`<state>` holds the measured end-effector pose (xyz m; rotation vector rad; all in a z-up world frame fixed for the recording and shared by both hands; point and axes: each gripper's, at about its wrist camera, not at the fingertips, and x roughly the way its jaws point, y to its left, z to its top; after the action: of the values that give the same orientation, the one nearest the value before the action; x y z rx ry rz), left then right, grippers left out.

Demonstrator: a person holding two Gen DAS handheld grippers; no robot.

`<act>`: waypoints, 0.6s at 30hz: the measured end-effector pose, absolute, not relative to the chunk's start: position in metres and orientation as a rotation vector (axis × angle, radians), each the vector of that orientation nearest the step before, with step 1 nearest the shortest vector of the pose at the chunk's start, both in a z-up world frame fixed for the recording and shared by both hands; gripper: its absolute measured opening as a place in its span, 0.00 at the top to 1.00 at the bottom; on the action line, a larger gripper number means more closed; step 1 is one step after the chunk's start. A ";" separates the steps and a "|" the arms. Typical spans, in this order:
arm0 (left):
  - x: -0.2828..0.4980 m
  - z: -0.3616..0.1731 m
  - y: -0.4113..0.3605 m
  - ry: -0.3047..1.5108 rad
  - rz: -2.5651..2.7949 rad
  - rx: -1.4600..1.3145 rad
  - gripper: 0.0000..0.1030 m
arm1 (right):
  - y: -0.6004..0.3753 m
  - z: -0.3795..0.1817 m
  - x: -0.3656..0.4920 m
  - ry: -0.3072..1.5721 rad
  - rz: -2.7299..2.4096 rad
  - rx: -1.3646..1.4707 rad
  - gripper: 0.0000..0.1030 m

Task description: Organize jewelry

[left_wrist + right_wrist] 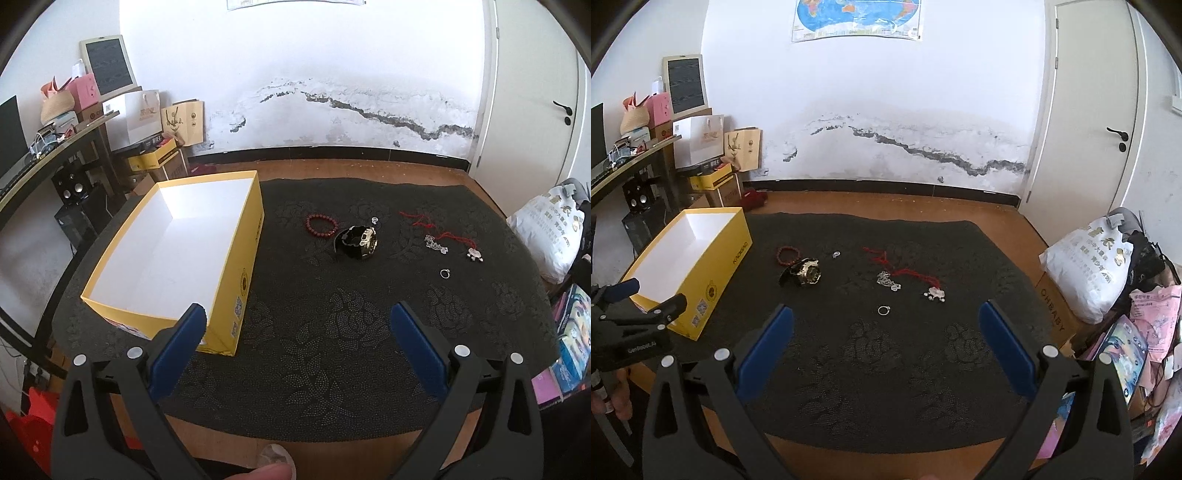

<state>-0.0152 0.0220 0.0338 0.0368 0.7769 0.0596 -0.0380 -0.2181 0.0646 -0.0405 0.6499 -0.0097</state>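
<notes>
An open, empty yellow box (243,266) (713,280) stands on the left of a black mat (332,350) (886,362). On the mat lie a red bead bracelet (321,225) (788,254), a black watch (356,243) (804,274), a small silver ring (445,273) (884,310), a silver chain (436,245) (887,280), a red cord with a silver pendant (472,253) (934,293) and a small silver piece (375,220) (836,254). My left gripper (297,317) is open and empty beside the box's near corner. My right gripper (886,319) is open and empty, near the ring.
A desk with a monitor and clutter stands at the left (48,147). Boxes and bags are stacked by the wall (701,147). A white sack (1086,266) and packages (1152,325) sit at the right. A door (1108,110) is at the back right.
</notes>
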 end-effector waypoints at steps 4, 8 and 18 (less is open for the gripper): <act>-0.015 0.034 0.022 0.777 0.060 0.039 0.06 | -0.219 0.066 -0.039 0.647 -0.004 -0.039 0.06; -0.015 0.035 0.023 0.775 0.060 0.042 0.06 | -0.219 0.065 -0.038 0.649 0.000 -0.037 0.06; -0.015 0.033 0.020 0.779 0.063 0.047 0.06 | -0.218 0.065 -0.037 0.655 0.010 -0.033 0.06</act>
<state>-0.0152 0.0200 0.0328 0.0471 0.7789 0.0627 -0.0367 -0.2182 0.0653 -0.0329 0.6549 0.0099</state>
